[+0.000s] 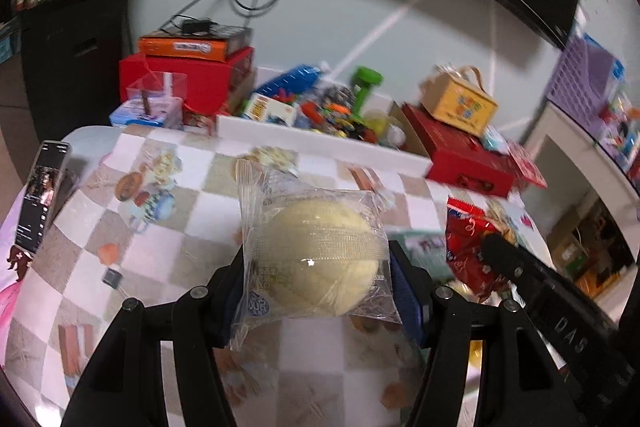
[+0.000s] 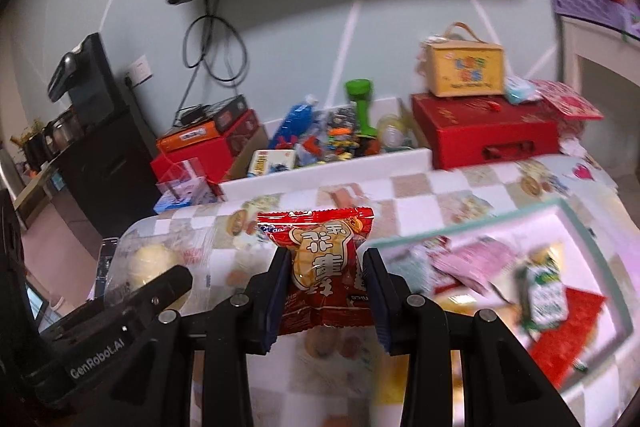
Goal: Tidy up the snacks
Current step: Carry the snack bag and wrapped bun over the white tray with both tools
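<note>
My left gripper (image 1: pixel 316 275) is shut on a clear wrapper holding a round pale-yellow bun (image 1: pixel 316 247), lifted above the checkered tablecloth (image 1: pixel 168 235). My right gripper (image 2: pixel 326 279) is shut on a red snack packet (image 2: pixel 320 267) with a cream-coloured figure printed on it, also held off the table. In the right wrist view the bun (image 2: pixel 150 261) and one left finger (image 2: pixel 160 287) show at the left. In the left wrist view the red packet (image 1: pixel 468 247) and a right finger (image 1: pixel 520 263) show at the right. A teal-rimmed tray (image 2: pixel 592 227) with several snack packs lies right of the right gripper.
A white ledge (image 1: pixel 320 143) runs along the table's far side, with toys, red boxes (image 2: pixel 484 135) and a yellow carry box (image 2: pixel 464 71) behind it. A phone (image 1: pixel 42 195) stands at the table's left edge. A dark cabinet (image 2: pixel 100 155) is far left, a screen hangs above.
</note>
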`<state>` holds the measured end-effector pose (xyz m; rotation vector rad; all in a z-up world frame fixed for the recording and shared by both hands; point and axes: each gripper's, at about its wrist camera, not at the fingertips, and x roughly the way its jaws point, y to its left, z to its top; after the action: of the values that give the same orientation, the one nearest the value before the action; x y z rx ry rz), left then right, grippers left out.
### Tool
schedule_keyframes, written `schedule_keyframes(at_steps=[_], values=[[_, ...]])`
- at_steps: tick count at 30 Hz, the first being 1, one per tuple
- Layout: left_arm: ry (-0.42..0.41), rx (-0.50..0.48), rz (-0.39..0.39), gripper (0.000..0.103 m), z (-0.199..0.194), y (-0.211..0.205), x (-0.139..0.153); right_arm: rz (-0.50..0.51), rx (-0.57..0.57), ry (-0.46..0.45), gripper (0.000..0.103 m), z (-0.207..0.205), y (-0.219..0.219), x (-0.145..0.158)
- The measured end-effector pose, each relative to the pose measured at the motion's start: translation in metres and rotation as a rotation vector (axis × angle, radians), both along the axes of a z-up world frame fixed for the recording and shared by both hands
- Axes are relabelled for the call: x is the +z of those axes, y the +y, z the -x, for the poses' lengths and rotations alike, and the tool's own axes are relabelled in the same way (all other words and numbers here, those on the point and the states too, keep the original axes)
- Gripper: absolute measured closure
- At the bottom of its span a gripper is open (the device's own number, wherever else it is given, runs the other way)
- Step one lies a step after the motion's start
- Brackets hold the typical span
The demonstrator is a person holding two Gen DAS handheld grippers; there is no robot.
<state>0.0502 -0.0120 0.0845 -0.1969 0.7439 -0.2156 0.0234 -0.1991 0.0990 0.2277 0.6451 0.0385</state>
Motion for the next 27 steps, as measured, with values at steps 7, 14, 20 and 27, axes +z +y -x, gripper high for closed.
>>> schedule_keyframes(at_steps=[7,14,20,27], values=[[0.030,-0.166,-0.038,0.038,0.022,-0.057,-0.012,-0.013,-0.117,0.045,0.063,0.032,-0.050,-0.013],[0.046,-0.273,-0.057,0.039,0.032,-0.100,-0.020,-0.037,-0.236,0.061,0.063,0.056,-0.100,-0.020],[0.054,-0.300,-0.049,0.038,0.034,-0.118,-0.024,-0.051,-0.311,0.058,0.063,0.068,-0.134,-0.021],[0.013,-0.343,-0.028,0.039,0.026,-0.152,-0.020,-0.076,-0.356,0.046,0.063,0.073,-0.162,-0.025]])
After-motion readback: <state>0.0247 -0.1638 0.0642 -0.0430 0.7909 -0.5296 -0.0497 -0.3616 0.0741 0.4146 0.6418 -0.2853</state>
